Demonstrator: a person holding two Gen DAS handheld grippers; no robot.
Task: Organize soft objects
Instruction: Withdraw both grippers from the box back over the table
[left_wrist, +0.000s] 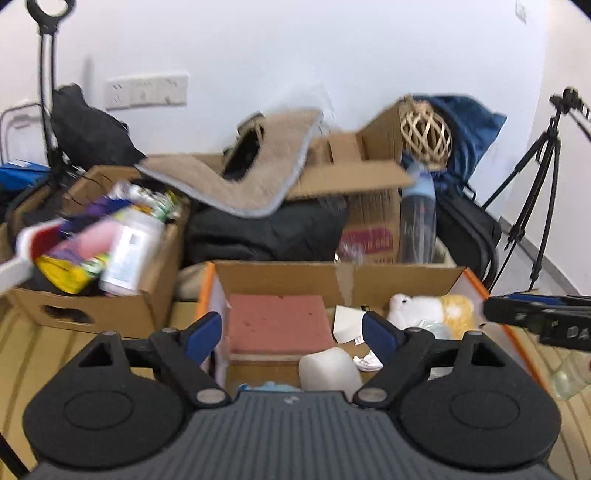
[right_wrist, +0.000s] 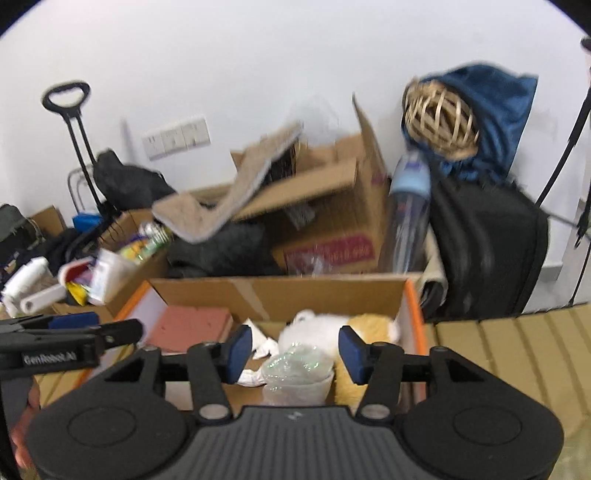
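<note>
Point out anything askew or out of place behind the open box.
The beige mat hangs crooked over the cardboard boxes, one corner drooping onto the dark fabric. A wicker ball sits perched on the blue cloth. Nothing looks spilled or broken.

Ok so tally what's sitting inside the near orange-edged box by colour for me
Pink: 1, the foam block
White: 3, the plush toy, the foam lump, the crumpled paper
Yellow: 1, the fuzzy plush
Clear: 1, the plastic wrap bundle
Total: 6
</note>
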